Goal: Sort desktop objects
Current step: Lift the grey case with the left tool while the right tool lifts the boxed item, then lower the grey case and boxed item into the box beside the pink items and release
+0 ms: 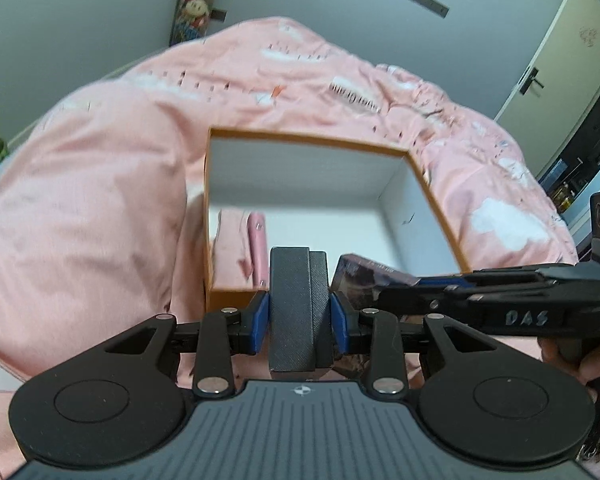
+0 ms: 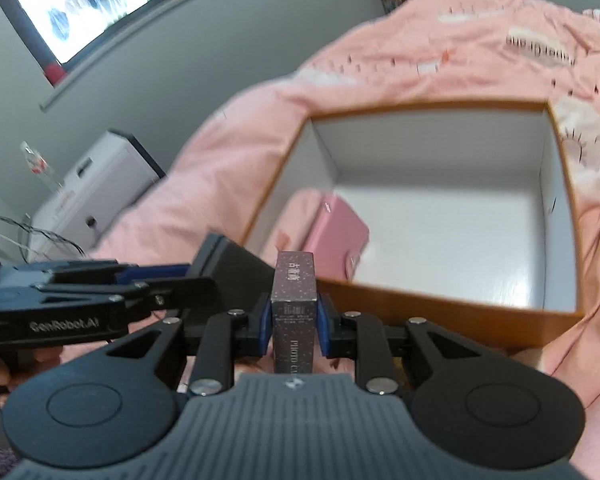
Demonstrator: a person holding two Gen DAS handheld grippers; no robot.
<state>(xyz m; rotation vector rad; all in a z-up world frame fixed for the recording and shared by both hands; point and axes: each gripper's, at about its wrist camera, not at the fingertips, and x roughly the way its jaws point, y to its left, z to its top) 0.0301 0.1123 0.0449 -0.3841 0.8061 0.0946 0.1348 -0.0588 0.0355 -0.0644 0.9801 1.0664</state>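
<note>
On a bed covered by a pink quilt point(image 1: 112, 184), an open orange-sided box point(image 2: 440, 300) with a white interior sits just ahead of both grippers. The left gripper point(image 1: 299, 312) is clamped on a dark grey textured case point(image 1: 296, 312), its blue pads point(image 1: 262, 316) pressing both flanks; the case stands upright between them, at the box's near left corner in the left wrist view. The right gripper point(image 2: 293, 320) grips a slim dark speckled carton point(image 2: 293, 300), printed with pale lettering, held upright between its blue pads point(image 2: 265, 322) just short of the box's near wall. Each tool appears in the other's view, the two close beside one another. Inside the box, against its left wall, lies a pink flat item point(image 2: 336, 236); the remaining floor is bare white. A white cabinet point(image 2: 96, 188) stands by the grey wall at left in the right wrist view.
</note>
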